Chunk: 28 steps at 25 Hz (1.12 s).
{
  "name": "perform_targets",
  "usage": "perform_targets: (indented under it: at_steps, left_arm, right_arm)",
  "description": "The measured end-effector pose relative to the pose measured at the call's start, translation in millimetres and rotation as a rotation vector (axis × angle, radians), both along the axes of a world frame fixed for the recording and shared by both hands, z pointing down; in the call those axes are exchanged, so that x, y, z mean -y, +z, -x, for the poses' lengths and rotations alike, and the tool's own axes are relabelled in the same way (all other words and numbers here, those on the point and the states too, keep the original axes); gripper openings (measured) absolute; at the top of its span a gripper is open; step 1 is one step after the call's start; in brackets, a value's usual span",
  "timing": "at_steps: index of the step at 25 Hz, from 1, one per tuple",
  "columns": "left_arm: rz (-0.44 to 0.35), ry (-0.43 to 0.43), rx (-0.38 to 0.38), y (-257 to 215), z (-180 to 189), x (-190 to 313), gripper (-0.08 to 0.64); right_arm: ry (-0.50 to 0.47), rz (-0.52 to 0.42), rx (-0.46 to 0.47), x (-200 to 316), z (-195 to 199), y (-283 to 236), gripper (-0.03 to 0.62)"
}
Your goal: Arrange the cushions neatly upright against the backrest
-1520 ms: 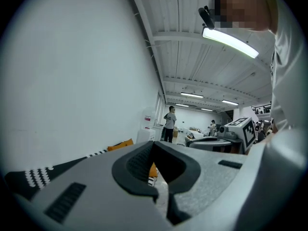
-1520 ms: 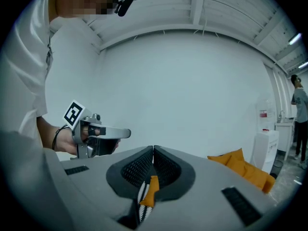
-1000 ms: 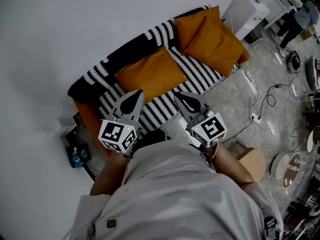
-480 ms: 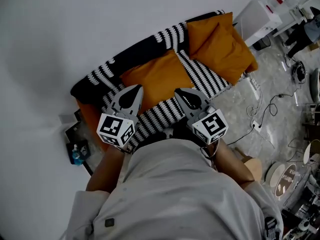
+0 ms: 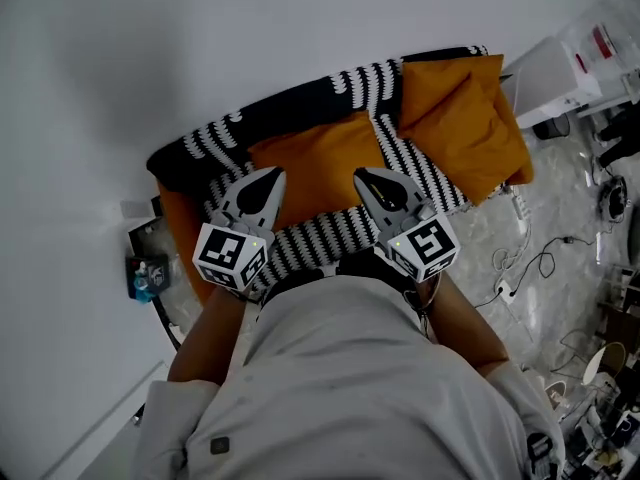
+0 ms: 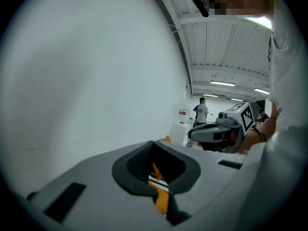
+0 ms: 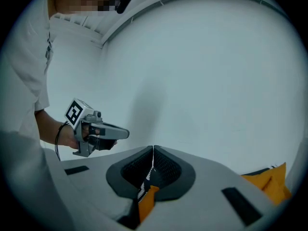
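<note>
Hovering at sofa (image 5: 312,236) front edge: left gripper (image 5: 268,180) jaws pressed together, empty. Middle orange cushion (image 5: 320,158) lies on the seat just ahead, between both tools, long axis along the backrest, roughly equally near. Right gripper (image 5: 365,178) also closed, empty. Two more cushions (image 5: 460,113) piled at far right.

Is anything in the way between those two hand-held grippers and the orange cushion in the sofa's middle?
Nothing visible. The left gripper and right gripper, both shut and empty, hang right by the middle cushion, with only the striped sofa seat beneath them.
</note>
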<state>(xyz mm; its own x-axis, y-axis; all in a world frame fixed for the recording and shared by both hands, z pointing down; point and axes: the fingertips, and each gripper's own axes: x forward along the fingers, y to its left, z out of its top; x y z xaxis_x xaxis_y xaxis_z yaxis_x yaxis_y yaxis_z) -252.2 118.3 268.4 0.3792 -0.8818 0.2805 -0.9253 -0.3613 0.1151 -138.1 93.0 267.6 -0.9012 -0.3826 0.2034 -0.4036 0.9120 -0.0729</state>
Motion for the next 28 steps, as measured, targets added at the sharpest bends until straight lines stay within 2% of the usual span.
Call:
perform_targets:
  at_steps: [8,15,18,21,28]
  left_arm:
    - [0.025,-0.104,0.059,8,-14,45,0.009]
    - [0.072,-0.148,0.142,15,-13,81,0.009]
    - [0.094,-0.140,0.169,25,-4,104,0.009]
    - [0.127,-0.126,0.184,41,8,118,0.011]
    - [0.203,-0.029,0.218,94,27,138,0.014]
  right_arm:
    - [-0.156,0.012,0.001,66,-16,6,0.026]
    - [-0.286,0.007,-0.019,122,-10,18,0.029]
    - [-0.305,0.022,-0.029,153,-1,29,0.034]
    - [-0.346,0.028,-0.048,167,9,43,0.078]
    - [-0.472,0.031,-0.208,175,37,108,0.162]
